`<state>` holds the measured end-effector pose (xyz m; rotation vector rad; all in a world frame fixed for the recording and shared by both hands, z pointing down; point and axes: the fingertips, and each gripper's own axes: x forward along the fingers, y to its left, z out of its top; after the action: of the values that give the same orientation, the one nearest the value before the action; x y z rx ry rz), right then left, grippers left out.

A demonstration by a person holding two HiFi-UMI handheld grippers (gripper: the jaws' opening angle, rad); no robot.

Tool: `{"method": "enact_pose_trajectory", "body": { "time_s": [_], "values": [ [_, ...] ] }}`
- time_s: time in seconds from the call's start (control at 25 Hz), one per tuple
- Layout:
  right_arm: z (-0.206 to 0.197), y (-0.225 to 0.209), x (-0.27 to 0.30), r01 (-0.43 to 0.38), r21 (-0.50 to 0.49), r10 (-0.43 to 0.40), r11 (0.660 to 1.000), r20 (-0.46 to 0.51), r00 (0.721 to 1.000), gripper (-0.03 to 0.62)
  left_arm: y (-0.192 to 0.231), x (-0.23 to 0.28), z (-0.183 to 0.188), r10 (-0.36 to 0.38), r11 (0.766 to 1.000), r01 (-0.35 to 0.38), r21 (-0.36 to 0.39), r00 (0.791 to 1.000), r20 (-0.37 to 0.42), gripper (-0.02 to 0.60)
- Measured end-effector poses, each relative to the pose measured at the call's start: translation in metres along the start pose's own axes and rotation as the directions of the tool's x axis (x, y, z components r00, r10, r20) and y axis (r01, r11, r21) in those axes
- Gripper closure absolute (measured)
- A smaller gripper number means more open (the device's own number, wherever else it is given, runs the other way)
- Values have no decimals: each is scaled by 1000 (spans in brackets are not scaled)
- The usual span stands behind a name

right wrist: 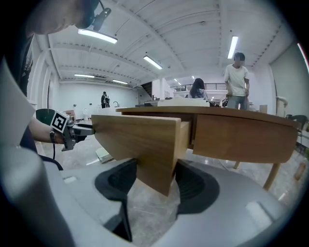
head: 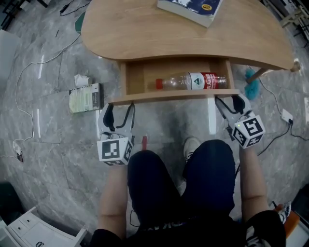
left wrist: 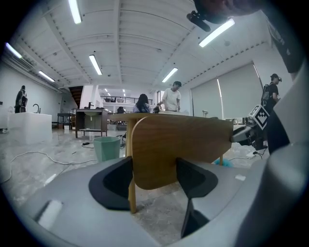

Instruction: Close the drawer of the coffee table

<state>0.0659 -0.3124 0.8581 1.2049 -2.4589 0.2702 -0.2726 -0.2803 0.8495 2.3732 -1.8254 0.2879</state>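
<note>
The wooden coffee table [head: 145, 29] has its drawer pulled out toward me. A clear plastic bottle [head: 193, 81] with a red label lies inside it. The drawer front [head: 174, 96] is a thin wooden panel. My left gripper [head: 119, 107] is open, and its fingertips reach the panel's left end. My right gripper [head: 231, 102] is also open and reaches the panel's right end. In the left gripper view the drawer front [left wrist: 178, 144] fills the gap of the left gripper [left wrist: 154, 178]. In the right gripper view the drawer front [right wrist: 140, 140] stands between the pads of the right gripper [right wrist: 152, 181].
A blue book [head: 190, 8] lies on the tabletop's far edge. On the floor to the left sits a pale green packet [head: 86, 97], with cables around it. A blue object [head: 251, 87] lies by the right table leg. My legs are just behind the grippers. People stand in the background.
</note>
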Motion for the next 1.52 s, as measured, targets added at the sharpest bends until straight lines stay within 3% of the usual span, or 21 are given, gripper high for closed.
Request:
{"method": "enact_pose_trajectory", "body": {
  "time_s": [0.4, 0.88, 1.28, 1.52],
  "values": [
    [13, -24, 30, 29, 20, -28, 999, -47, 999, 350, 10, 34, 6, 19, 1000, -20, -7, 999, -47, 290],
    [25, -55, 59, 184, 117, -180, 976, -40, 983, 350, 19, 73, 15, 51, 998, -53, -22, 996, -79, 290],
    [33, -67, 79, 259, 225, -260, 939, -27, 965, 352, 31, 97, 21, 129, 988, -136, -73, 987, -94, 291],
    [34, -72, 85, 334, 274, -339, 902, -29, 940, 353, 34, 104, 21, 177, 978, -186, -98, 980, -96, 293]
  ]
}}
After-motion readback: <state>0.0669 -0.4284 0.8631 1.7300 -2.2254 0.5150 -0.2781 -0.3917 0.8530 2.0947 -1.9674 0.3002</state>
